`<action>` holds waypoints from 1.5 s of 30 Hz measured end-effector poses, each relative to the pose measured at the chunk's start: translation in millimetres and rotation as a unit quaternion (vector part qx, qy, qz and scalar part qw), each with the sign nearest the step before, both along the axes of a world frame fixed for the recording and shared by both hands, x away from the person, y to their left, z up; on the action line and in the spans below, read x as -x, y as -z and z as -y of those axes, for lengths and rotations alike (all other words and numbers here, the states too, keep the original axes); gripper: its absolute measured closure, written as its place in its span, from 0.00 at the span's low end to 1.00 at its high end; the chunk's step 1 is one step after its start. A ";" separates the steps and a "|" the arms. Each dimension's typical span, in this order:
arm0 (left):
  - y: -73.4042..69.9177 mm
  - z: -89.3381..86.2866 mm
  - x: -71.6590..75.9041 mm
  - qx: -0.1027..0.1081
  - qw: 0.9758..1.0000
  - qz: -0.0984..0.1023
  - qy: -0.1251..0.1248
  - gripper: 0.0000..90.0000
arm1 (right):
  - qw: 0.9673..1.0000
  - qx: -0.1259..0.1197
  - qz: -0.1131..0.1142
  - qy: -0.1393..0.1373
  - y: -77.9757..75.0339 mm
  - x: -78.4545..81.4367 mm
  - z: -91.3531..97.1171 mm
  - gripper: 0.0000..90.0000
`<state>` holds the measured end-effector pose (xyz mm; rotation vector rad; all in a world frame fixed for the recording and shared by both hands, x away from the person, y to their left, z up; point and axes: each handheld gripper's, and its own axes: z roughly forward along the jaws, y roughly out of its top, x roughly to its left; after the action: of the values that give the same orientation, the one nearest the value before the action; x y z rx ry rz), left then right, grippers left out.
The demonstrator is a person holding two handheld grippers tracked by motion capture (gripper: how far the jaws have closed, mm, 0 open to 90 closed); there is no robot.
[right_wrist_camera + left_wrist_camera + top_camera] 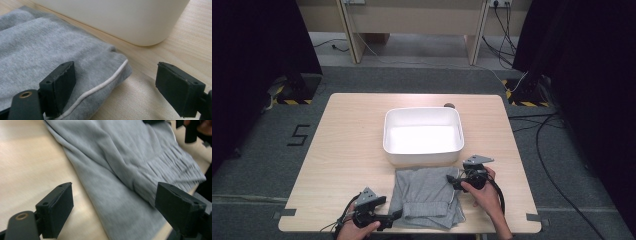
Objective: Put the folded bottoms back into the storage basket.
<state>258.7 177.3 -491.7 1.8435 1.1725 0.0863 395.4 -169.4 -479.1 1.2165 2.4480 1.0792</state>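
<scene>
a: where are the two grippers?

b: the left gripper [396, 215] is at the near left of the table, held low in the person's left hand [357, 231]. its jaws are spread wide and point at the near left edge of a folded grey garment [428, 196]. in the left gripper view the cloth lies between and beyond the two jaws, with nothing clamped.

a: and the right one?

b: the right gripper [451, 180] is in the right hand [484, 192], at the far right corner of the garment. its jaws are also wide apart. in the right gripper view one jaw sits over the grey cloth and the other over bare wood; i cannot tell whether the first jaw touches the fabric.

a: describe the garment.

b: it is grey fleece, folded into a rough rectangle, lying flat on the near middle of the light wooden table [347, 140]. a thin white cord [100, 86] runs along its corner in the right gripper view. a gathered, ribbed band [172, 162] shows in the left gripper view.

a: what else is on the table?

b: a white rectangular tub [423, 155] sits just beyond the garment, close to its far edge, with nothing inside it. black cables [542, 130] trail over the grey floor to the right.
</scene>
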 end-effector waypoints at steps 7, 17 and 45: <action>1.7 11.4 14.8 -0.016 0.999 0.016 0.025 0.16 | 1.000 0.007 0.001 -0.001 -1.0 0.0 -1.4 0.19; 3.7 23.9 8.8 0.031 0.999 -0.001 0.034 0.15 | 1.000 -0.001 -0.003 0.000 0.7 -0.9 -1.4 0.19; 5.1 44.5 -3.3 -0.046 0.996 0.065 0.049 0.60 | 1.000 -0.015 -0.002 -0.005 -1.3 1.6 -1.3 0.23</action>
<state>262.0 132.8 -496.8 1.9431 1.0012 0.2039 393.8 -168.1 -477.8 1.2185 2.4515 1.1203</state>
